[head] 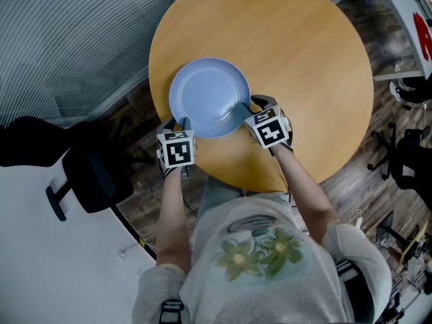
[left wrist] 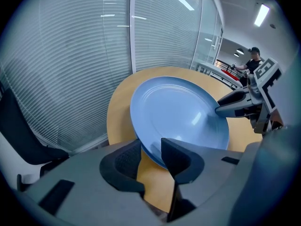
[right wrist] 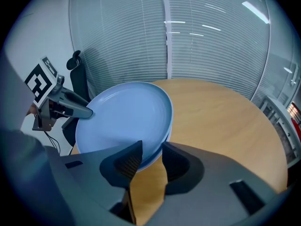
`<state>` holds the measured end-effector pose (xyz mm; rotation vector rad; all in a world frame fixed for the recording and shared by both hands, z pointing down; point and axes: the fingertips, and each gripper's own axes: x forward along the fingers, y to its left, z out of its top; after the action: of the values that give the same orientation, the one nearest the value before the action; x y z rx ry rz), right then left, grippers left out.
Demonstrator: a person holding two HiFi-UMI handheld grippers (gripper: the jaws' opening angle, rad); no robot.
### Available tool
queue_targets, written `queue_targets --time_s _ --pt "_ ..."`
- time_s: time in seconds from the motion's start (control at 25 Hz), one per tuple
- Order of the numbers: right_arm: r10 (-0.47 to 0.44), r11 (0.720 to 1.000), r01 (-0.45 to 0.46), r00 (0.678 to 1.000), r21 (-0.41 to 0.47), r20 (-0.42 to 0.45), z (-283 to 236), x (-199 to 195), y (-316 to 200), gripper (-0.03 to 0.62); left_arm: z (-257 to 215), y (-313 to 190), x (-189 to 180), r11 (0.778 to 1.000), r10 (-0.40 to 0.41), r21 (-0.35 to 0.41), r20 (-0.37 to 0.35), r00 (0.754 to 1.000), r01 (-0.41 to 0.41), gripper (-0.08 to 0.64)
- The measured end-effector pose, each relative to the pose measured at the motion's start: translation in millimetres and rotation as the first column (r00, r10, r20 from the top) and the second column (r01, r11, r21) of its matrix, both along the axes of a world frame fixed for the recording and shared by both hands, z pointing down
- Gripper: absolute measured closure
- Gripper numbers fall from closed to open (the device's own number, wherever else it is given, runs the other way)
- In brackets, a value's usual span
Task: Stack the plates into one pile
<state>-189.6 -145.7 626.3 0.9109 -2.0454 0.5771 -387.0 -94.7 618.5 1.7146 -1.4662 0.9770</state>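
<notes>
- The desk has plenty of room, but the pile sits close to its near edge, so consider sliding it inward before you let go.
- The top plate lies on the lower plate, and their rims look slightly offset. Square them up.
- Your left gripper and right gripper each clamp the top plate's near rim, well apart. Release both together, then draw back level so neither jaw drags it.
</notes>
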Motion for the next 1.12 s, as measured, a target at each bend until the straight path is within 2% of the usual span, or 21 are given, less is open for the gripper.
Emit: queue_targets --time_s 0.28,0.8,0.92,1.12 --pt "-0.009 1.000 0.008 0.999 -0.004 -0.043 16.9 -0.4 4.4 0.446 13.8 3.9 -1.4 0.999 0.021 -0.025 0.018 1.000 -0.020 0.413" --pt "-0.014 0.999 0.016 0.997 0.033 -0.081 22.4 -0.7 1.3 0.446 17.5 2.5 -1.5 0.999 0.035 -0.014 0.053 0.998 -0.034 0.408" --pt "-0.047 0.997 0.051 0.996 0.055 -0.081 20.5 -2.6 3.0 0.446 13.2 1.1 -5.1 0.999 0.030 0.024 0.085 0.996 -0.032 0.363" --pt "-0.057 0.990 0.061 0.998 0.128 -0.037 1.6 -3.2 -4.2 0.446 -7.3 -9.1 -6.1 0.993 0.013 0.112 0.107 0.994 -0.025 0.354"
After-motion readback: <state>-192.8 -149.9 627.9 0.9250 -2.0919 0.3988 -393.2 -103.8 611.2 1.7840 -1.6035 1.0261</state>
